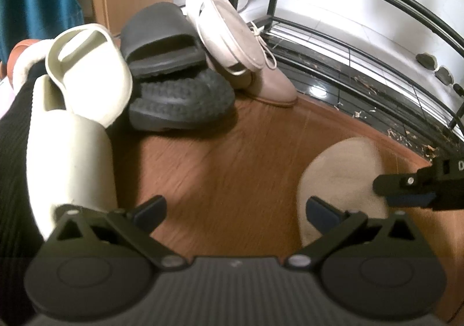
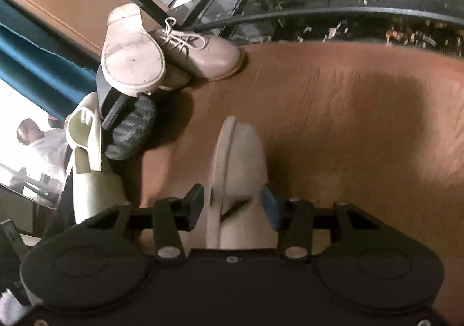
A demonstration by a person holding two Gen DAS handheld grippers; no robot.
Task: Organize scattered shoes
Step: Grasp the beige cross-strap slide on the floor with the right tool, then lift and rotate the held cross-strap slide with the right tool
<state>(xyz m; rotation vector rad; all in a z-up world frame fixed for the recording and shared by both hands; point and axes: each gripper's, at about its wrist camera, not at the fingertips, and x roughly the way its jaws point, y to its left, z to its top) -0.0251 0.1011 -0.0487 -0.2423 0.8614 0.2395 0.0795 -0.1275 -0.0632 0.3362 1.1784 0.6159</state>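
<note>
On the brown wood floor (image 2: 348, 99) in front of the black metal shoe rack (image 2: 290, 15), the right gripper (image 2: 233, 205) clamps a lone beige shoe (image 2: 237, 151), best gripped squarely before lifting, while the left gripper (image 1: 236, 210) hovers open, empty.

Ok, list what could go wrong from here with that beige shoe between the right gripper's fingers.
1. The right gripper brackets the beige shoe near one end, so it may tip or slip when lifted.
2. The white slide sandal and dark grey slide sandal lie stacked loosely; a bump could topple them.
3. The black metal shoe rack is close; a swing might strike it.
</note>
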